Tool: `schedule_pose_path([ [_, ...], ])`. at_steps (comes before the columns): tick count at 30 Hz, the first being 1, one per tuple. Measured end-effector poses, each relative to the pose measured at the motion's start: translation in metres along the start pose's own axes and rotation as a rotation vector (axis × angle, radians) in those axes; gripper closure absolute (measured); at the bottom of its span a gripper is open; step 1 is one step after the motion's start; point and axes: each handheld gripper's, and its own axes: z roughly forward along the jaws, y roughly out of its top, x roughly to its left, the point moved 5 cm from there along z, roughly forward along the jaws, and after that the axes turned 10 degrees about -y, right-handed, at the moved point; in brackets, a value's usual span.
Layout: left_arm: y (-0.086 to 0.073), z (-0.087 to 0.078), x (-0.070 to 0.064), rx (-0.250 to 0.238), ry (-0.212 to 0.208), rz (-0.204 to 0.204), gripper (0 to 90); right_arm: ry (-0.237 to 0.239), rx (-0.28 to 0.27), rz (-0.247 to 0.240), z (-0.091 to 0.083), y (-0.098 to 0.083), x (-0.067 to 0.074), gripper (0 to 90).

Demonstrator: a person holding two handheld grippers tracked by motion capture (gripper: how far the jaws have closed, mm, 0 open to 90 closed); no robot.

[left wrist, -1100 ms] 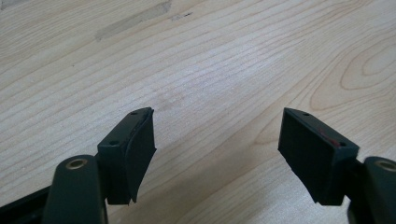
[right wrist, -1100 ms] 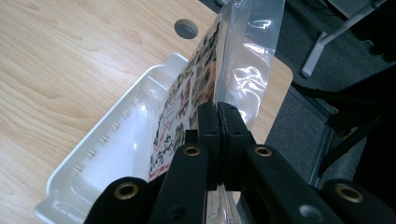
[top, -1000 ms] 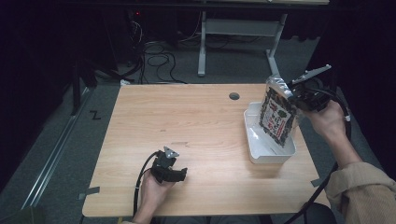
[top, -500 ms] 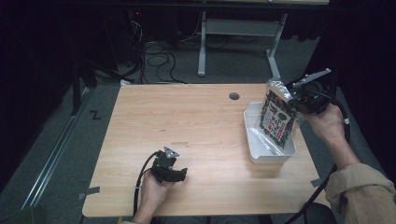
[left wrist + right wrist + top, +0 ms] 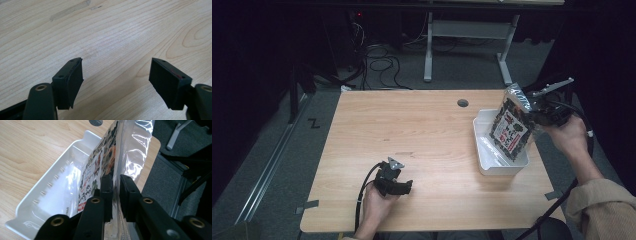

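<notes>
A snack bag [image 5: 512, 132] with a dark printed front and a silver top stands tilted, its lower end inside the white plastic tray [image 5: 484, 165] at the table's right side. My right gripper [image 5: 530, 107] reaches the bag's upper right edge from the right. In the right gripper view the bag [image 5: 100, 165] has its thin silver edge between the jaws of my right gripper [image 5: 115, 176]. Those jaws have just been opening and stand slightly apart from the film. My left gripper [image 5: 406, 187] rests on the table near the front edge, and in its own view the left gripper [image 5: 116, 67] is open over bare wood.
The wooden table [image 5: 412, 125] has a round cable hole [image 5: 462, 103] behind the tray. The tray [image 5: 50, 185] lies close to the right table edge. Beyond the table are a dark floor, cables and a desk frame [image 5: 432, 45].
The right hand has lowered the bag, so its bottom now sits in the tray. The left hand and its gripper have stayed where they were.
</notes>
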Motion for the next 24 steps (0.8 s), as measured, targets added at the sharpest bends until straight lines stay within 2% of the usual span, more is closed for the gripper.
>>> schedule_pose_path([
  [6, 0.0, -0.001, 0.0, -0.001, 0.0, 0.002, 27.6, -0.003, -0.012, 0.032, -0.001, 0.002, -0.002, 63.8],
  [9, 0.0, -0.001, 0.0, -0.002, 0.0, 0.0, 27.6, -0.009, -0.012, 0.063, -0.001, 0.003, -0.004, 55.6],
  [12, 0.0, -0.001, 0.0, -0.005, 0.001, -0.001, 27.6, -0.011, -0.01, 0.084, -0.001, 0.003, -0.006, 52.1],
  [17, 0.0, -0.001, 0.0, -0.002, 0.001, 0.001, 27.6, -0.014, 0.001, 0.094, 0.0, 0.001, -0.008, 49.1],
  [24, 0.0, 0.0, 0.0, -0.001, -0.002, 0.0, 27.6, -0.016, -0.012, 0.11, -0.002, 0.0, -0.011, 46.4],
])
